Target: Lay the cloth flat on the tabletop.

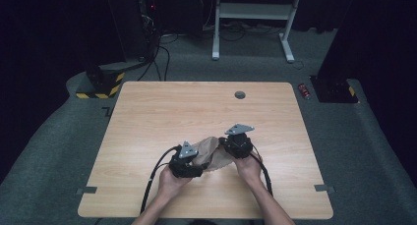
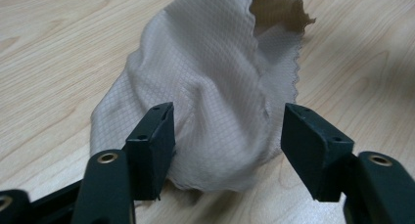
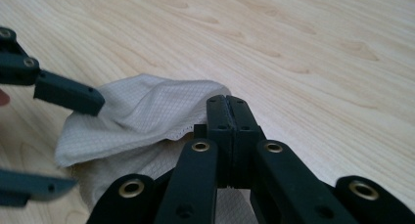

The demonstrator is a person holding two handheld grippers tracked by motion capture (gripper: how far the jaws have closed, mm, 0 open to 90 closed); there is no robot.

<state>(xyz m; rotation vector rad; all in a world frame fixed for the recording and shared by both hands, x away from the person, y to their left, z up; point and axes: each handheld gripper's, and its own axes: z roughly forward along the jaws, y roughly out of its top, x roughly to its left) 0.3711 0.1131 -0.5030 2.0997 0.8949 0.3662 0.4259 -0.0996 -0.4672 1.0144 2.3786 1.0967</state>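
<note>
We note a light wood table [image 1: 162, 107] w/ a crumpled beige cloth [image 1: 212, 154] lying near its front centre, between the two hand-held grippers.

Left gripper [image 2: 227, 136]: jaws stand wide apart, one on each side of the near end of the cloth [image 2: 215, 97]. The left-hand pad sits against or just beside the fabric; we cannot tell if it touches. The right-hand pad is clear of it. The cloth is bunched, w/ a fine grid weave and a scalloped edge at the far end, and it rests on the tabletop.

Right gripper [image 3: 228, 109]: jaws pressed together, no gap visible. The cloth [image 3: 142, 121] passes under and around them; its hem runs into the jaw line, so we take it as clamped on the cloth edge. In the right gripper view, the left gripper's open jaws [image 3: 61, 141] show at far left, above and below the cloth's other end.

High view: the left gripper [image 1: 196, 167] and right gripper [image 1: 227, 145] are close together, each in a hand, forearms entering from the bottom. A small dark round grommet [image 1: 240, 94] sits near the table's far edge.
</note>
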